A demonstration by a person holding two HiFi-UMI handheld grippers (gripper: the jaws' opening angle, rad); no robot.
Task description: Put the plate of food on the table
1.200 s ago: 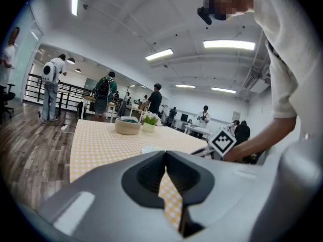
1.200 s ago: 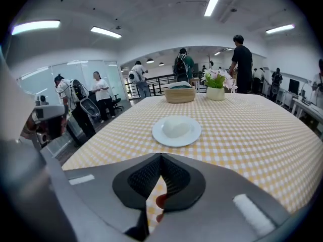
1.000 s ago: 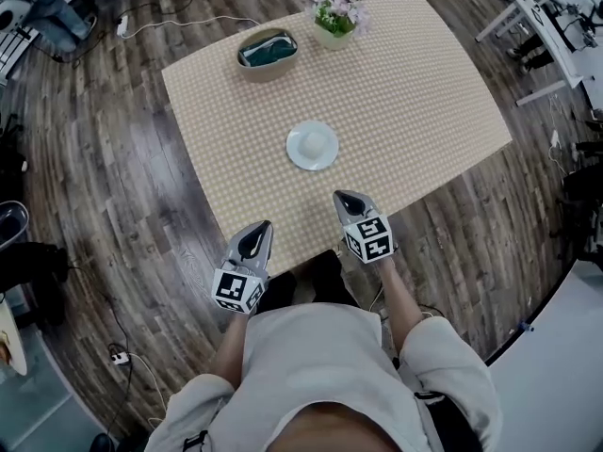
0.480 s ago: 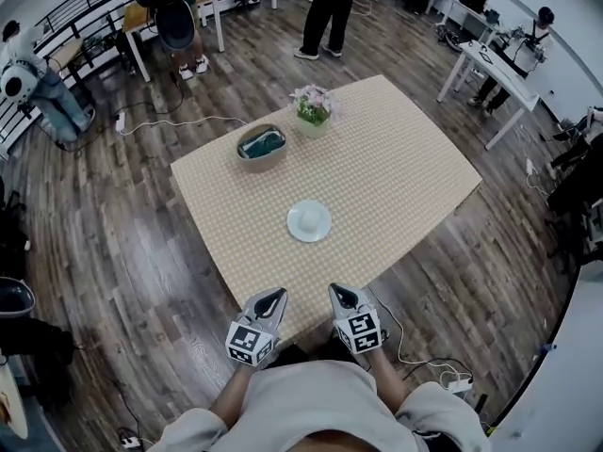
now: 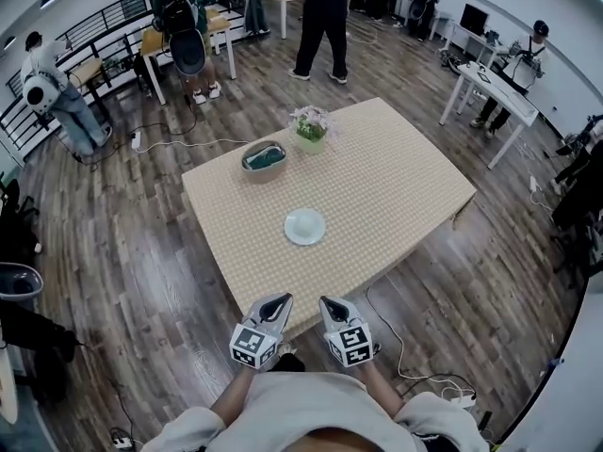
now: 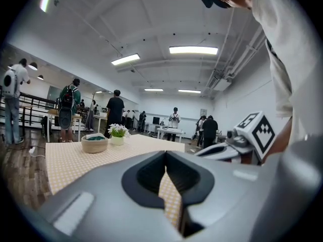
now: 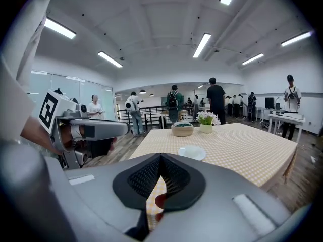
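A white plate with a pale mound on it rests near the middle of the checked table; the right gripper view shows the plate just ahead. Both grippers hang side by side in front of the table's near edge, short of the plate. My left gripper is shut and holds nothing, its jaws meeting in the left gripper view. My right gripper is likewise shut and empty. Neither touches the plate.
A tan bowl with something green inside and a pot of flowers stand at the table's far side. People and desks fill the room behind. Cables lie on the wooden floor.
The table has receded in the head view, and the room behind has come into sight. Both grippers have left the table's near edge, drawn closer together, and stayed shut.
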